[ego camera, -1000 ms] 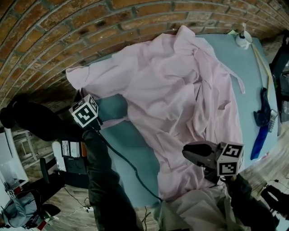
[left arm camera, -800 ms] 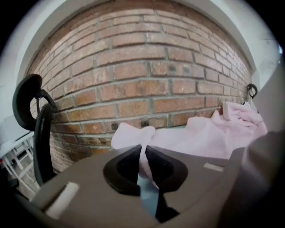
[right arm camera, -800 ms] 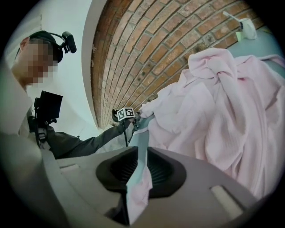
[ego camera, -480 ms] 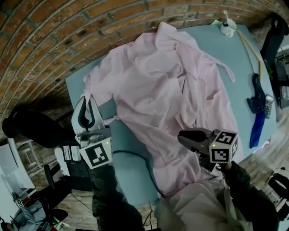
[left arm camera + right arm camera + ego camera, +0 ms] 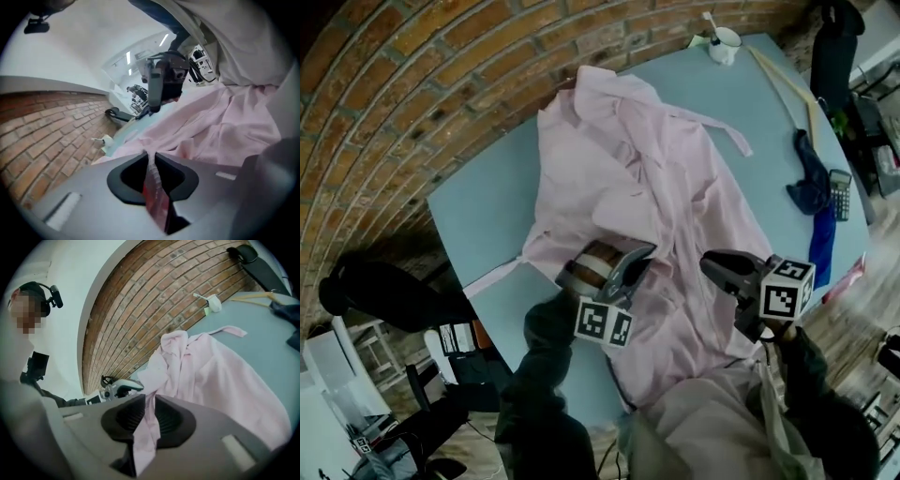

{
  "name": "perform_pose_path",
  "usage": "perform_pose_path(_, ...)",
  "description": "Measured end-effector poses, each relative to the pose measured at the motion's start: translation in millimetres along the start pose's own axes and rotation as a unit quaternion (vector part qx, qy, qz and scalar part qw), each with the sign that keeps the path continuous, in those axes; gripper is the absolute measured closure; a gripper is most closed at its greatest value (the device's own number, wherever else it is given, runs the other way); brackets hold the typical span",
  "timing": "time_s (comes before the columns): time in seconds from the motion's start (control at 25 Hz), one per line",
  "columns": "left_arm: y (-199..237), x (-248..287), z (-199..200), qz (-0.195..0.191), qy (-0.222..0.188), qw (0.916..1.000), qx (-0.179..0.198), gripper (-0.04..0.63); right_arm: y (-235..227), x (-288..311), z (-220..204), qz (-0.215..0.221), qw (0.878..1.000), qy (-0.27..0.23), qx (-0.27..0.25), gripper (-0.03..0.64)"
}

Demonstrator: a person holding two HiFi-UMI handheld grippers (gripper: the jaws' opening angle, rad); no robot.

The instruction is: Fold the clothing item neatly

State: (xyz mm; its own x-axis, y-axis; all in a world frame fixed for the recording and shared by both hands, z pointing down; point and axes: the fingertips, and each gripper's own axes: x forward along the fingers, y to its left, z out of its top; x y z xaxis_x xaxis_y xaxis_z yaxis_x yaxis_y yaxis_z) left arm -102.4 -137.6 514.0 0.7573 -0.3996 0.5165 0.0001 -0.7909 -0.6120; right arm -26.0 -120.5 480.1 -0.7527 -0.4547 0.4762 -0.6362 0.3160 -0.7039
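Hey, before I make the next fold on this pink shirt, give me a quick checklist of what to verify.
1. Left tongs grip: ok for now; pink shirt fabric sits between the jaws, but they are opening.
2. Right tongs grip: ok; clamped on shirt fabric.
3. Shirt lying flat: not ok; bunched and creased through the middle.
4. Clutter away from shirt: ok; mug, blue cloth and calculator lie apart from it.
5. Which edge each tongs holds: cannot tell.
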Motion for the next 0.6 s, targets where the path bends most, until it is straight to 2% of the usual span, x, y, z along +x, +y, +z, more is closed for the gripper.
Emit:
perform_pose_path(0.04,-11,5,-1,-0.023,0.001,0.9995,-0.020,0.530,-2,-4,0,0.000,1.000,-0.003,0.002,0.549)
perform_pose_path(0.12,-25,7,0,-0.067,-0.004,0.9957,-0.064,0.382,-5,-10,-2,0.004,1.000,-0.006,0.006,0.549)
perform_pose_path(0.2,-36,3,7,-0.110,-0.007,0.9907,-0.080,0.306,-7,-14,-6,0.009,1.000,-0.006,0.011,0.549)
perform_pose_path(0.28,-41,-4,20,-0.131,-0.015,0.9880,-0.081,0.291,-9,-17,-8,0.013,1.000,-0.006,0.014,0.549)
perform_pose_path(0.32,-39,-9,29,-0.123,-0.021,0.9887,-0.082,0.293,-8,-18,-8,0.016,1.000,-0.007,0.014,0.549)
perform_pose_path(0.4,-22,-24,41,-0.066,-0.034,0.9926,-0.096,0.333,-6,-19,-7,0.024,1.000,-0.011,0.012,0.549)
perform_pose_path(0.44,-9,-34,43,-0.022,-0.039,0.9926,-0.113,0.366,-4,-20,-7,0.029,0.999,-0.012,0.010,0.549)
perform_pose_path(0.48,6,-43,41,0.026,-0.042,0.9891,-0.139,0.421,-3,-21,-8,0.033,0.999,-0.012,0.008,0.549)
perform_pose_path(0.56,35,-57,24,0.103,-0.040,0.9731,-0.202,0.476,-2,-23,-11,0.038,0.999,-0.010,0.007,0.549)
perform_pose_path(0.6,46,-57,10,0.123,-0.032,0.9640,-0.233,0.476,-2,-23,-13,0.038,0.999,-0.010,0.008,0.549)
